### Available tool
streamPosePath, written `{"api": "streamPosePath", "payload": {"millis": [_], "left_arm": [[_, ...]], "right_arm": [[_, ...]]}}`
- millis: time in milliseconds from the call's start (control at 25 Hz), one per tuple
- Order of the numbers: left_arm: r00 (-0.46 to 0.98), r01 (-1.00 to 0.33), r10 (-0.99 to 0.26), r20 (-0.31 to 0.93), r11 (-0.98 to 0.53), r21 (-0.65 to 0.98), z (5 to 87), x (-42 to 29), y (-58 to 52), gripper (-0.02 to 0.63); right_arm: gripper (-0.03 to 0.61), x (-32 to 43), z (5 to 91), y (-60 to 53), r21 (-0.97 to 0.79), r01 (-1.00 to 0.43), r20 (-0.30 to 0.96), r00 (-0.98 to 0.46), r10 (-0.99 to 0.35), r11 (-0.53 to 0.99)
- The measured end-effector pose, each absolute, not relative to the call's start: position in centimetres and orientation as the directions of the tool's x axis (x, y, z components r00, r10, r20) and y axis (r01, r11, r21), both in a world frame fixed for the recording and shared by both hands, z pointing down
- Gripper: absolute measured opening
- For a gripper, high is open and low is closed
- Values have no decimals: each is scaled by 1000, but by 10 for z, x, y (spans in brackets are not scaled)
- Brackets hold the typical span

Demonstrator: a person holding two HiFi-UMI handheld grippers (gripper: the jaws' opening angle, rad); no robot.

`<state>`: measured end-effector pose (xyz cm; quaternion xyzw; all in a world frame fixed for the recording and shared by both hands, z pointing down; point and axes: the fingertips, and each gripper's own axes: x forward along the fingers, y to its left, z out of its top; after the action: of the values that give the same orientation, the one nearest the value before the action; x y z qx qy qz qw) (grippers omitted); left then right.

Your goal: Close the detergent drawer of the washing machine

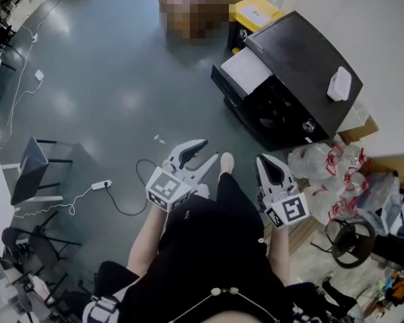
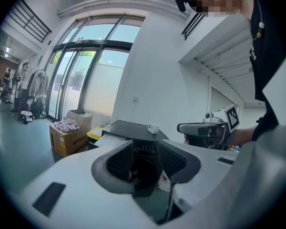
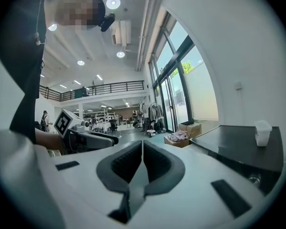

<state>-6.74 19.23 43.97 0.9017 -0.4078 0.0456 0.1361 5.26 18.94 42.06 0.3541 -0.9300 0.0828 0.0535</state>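
Head view, nearest first: I see the person's dark clothing and both forearms, with the left gripper and the right gripper held out roughly level above the grey floor, touching nothing. In the left gripper view its jaws stand apart with nothing between them, and through the gap I look at a dark machine front. In the right gripper view the jaws are together, pad against pad, and empty. A white shoe shows between the two grippers. Knotted plastic bags lie just right of the right gripper, and a power strip lies on the floor to the left. Further ahead, well apart from both grippers, stands the black washing machine. A pale panel that I take for the detergent drawer juts out from its upper front, not yet pushed in. A small white box sits on the machine's top. Beyond are a yellow box and a cardboard box.
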Motion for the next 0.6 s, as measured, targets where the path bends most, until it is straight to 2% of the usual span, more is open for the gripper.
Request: {"api": "streamPosePath", "payload": {"millis": [120, 240, 400, 600], "left_arm": [[652, -758, -727, 213, -618, 210, 447, -58, 163, 161], [617, -785, -752, 233, -569, 244, 459, -56, 128, 161], [530, -840, -805, 267, -454, 298, 486, -59, 73, 158], [414, -898, -811, 414, -290, 329, 538, -58, 14, 158]], "right_arm": [[34, 57, 437, 161, -108, -650, 200, -755, -624, 752], [88, 60, 461, 130, -108, -627, 259, -767, -587, 772], [98, 60, 514, 83, -107, -593, 366, -770, -523, 798], [121, 50, 571, 25, -156, -549, 462, -775, -430, 821]]}}
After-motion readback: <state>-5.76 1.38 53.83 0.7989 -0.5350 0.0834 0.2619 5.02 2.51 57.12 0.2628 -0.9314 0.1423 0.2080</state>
